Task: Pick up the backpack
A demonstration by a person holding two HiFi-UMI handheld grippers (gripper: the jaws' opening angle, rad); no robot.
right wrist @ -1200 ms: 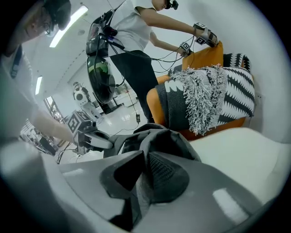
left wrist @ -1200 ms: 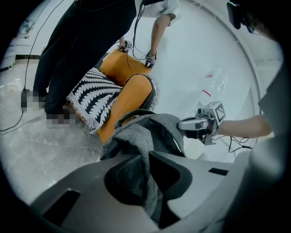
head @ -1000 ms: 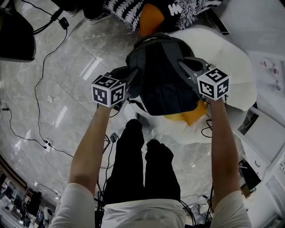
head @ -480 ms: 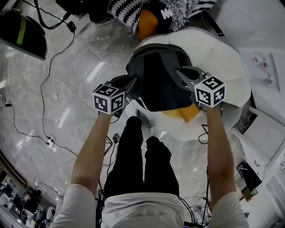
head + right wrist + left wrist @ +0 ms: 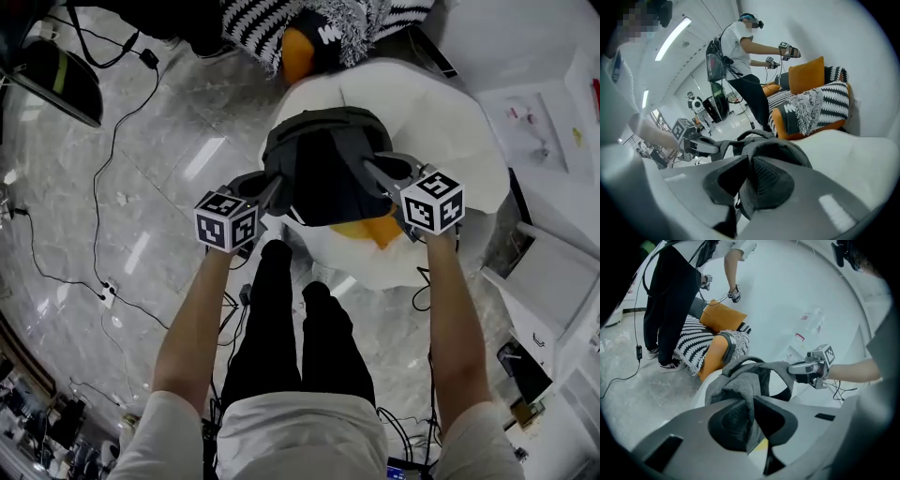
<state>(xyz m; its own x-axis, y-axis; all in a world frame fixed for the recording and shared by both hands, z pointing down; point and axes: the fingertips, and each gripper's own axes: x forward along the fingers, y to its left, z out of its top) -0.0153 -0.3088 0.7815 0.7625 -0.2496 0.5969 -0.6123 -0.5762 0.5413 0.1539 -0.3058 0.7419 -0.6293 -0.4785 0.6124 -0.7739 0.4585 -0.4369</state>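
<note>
A dark grey backpack [image 5: 326, 172] hangs in the air over a white beanbag seat [image 5: 441, 122], held from both sides. My left gripper [image 5: 274, 192] is shut on the fabric of its left edge, and in the left gripper view the grey cloth [image 5: 740, 406] is pinched between the jaws. My right gripper [image 5: 373, 169] is shut on the right side of the backpack [image 5: 773, 152]. The backpack's top handle [image 5: 750, 363] arches up, and the right gripper [image 5: 797, 369] shows across it in the left gripper view.
An orange cushion [image 5: 370, 230] lies on the beanbag under the backpack. Black-and-white patterned pillows [image 5: 309, 28] lie at the far end. Cables [image 5: 94, 141] run over the marble floor at left. Another person [image 5: 743, 61] with grippers stands beyond. A white table [image 5: 544, 122] is at right.
Both grippers have lifted the backpack upward and farther away from my body, over the beanbag; the grip on both sides is unchanged.
</note>
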